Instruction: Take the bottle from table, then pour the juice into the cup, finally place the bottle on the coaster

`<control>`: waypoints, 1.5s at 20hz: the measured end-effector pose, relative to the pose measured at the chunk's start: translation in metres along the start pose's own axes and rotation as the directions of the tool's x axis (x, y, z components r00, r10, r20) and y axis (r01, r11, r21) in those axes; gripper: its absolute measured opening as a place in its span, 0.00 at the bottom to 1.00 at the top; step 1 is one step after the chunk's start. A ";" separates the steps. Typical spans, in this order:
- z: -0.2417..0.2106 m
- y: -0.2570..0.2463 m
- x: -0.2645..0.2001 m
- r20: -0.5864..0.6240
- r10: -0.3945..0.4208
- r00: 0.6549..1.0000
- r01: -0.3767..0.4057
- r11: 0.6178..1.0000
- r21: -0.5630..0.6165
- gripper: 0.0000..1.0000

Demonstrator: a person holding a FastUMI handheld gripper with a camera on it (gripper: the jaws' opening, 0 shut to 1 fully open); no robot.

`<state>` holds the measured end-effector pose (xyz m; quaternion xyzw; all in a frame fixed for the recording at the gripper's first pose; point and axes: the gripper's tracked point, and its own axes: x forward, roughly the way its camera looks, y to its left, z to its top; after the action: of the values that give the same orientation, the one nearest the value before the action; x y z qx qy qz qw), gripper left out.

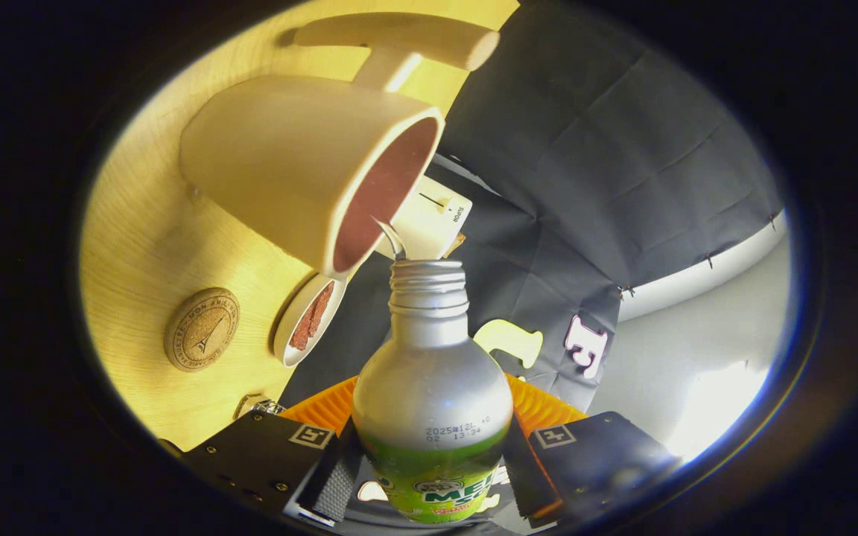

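The gripper (433, 476) holds the bottle (431, 387) clamped between both fingers, tipped so a thin stream runs from its mouth into the cup (302, 164): the pouring step. Next comes righting it, then crossing open tabletop to the coaster (202, 329) past the cup.

Silver bottle (431, 387) with a green label, cream mug (295, 164) dark red-brown inside, tan cork coaster (202, 329) with a stamped emblem, pale yellow wood-grain table (146, 246).
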<state>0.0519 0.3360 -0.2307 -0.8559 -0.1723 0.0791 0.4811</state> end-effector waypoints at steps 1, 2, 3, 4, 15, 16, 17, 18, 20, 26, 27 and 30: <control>0.001 0.001 -0.001 0.002 0.006 1.000 -0.006 1.000 -0.005 0.82; 0.003 0.004 0.001 0.007 0.011 1.000 -0.010 1.000 -0.008 0.82; 0.005 0.004 0.000 0.009 0.012 1.000 -0.012 1.000 -0.012 0.82; 0.008 0.003 0.000 0.014 0.008 1.000 -0.008 1.000 -0.014 0.82; 0.019 0.005 -0.001 0.016 0.025 1.000 -0.024 0.999 -0.022 0.82; 0.022 0.006 0.001 0.015 0.027 1.000 -0.027 1.000 -0.016 0.82; 0.024 0.008 0.000 0.014 0.032 0.999 -0.032 0.999 -0.009 0.82; 0.026 0.009 -0.001 0.016 0.036 0.999 -0.036 0.999 -0.006 0.82; 0.027 0.008 -0.001 0.019 0.030 0.999 -0.029 1.000 -0.006 0.82; 0.027 0.003 -0.002 0.012 0.017 1.000 -0.017 1.000 -0.007 0.82; 0.027 0.000 -0.003 0.009 0.013 1.000 -0.013 1.000 -0.005 0.82; 0.023 0.001 -0.007 0.000 0.014 1.000 -0.014 1.000 0.017 0.82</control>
<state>0.0386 0.3511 -0.2432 -0.8530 -0.1656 0.0840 0.4878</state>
